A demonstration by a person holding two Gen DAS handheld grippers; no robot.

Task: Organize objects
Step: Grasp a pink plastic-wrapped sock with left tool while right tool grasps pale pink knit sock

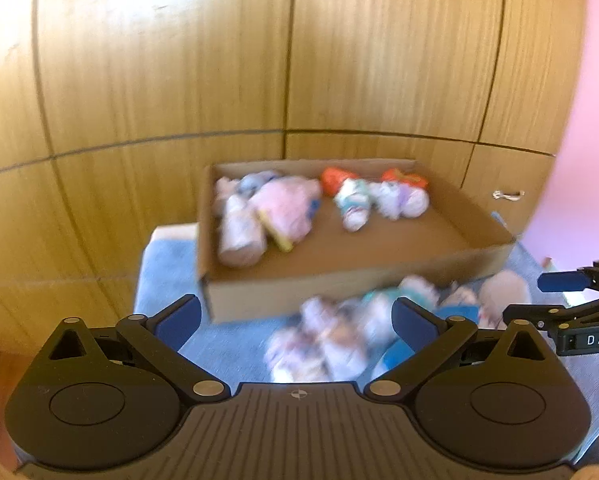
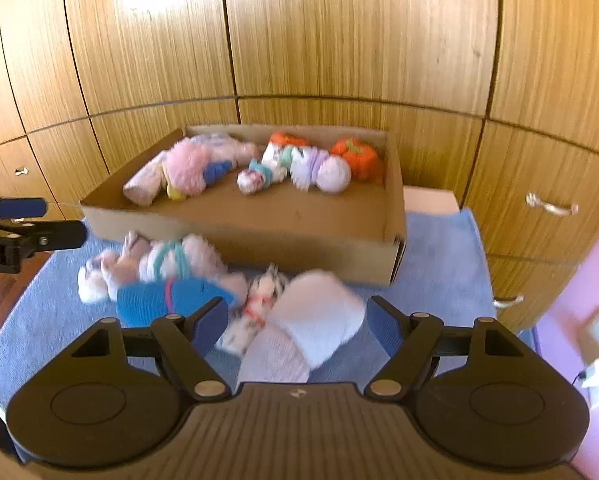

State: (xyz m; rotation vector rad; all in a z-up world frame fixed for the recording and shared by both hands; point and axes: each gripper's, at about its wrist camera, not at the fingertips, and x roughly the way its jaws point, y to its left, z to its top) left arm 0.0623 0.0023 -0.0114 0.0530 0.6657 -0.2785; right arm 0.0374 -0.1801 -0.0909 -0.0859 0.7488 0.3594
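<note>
A shallow cardboard box (image 2: pixel 259 232) (image 1: pixel 339 288) stands on a blue cloth (image 2: pixel 439 264) and holds several rolled sock bundles: pink (image 2: pixel 187 168), white-teal (image 2: pixel 267 172), lilac (image 2: pixel 323 172), orange (image 2: pixel 357 156). More bundles lie in front of the box: a blue one (image 2: pixel 159 296), a white-teal one (image 2: pixel 171 264), a large pale pink one (image 2: pixel 299 332). My right gripper (image 2: pixel 295 320) is open, its jaws either side of the pale pink bundle. My left gripper (image 1: pixel 295 316) is open above the blurred loose bundles (image 1: pixel 327 340).
Wooden wardrobe doors (image 2: pixel 299 40) with metal handles (image 2: pixel 551 206) rise behind the cloth. A pink wall (image 2: pixel 591 280) is at the right. The left gripper shows at the left edge of the right wrist view (image 2: pixel 23 220).
</note>
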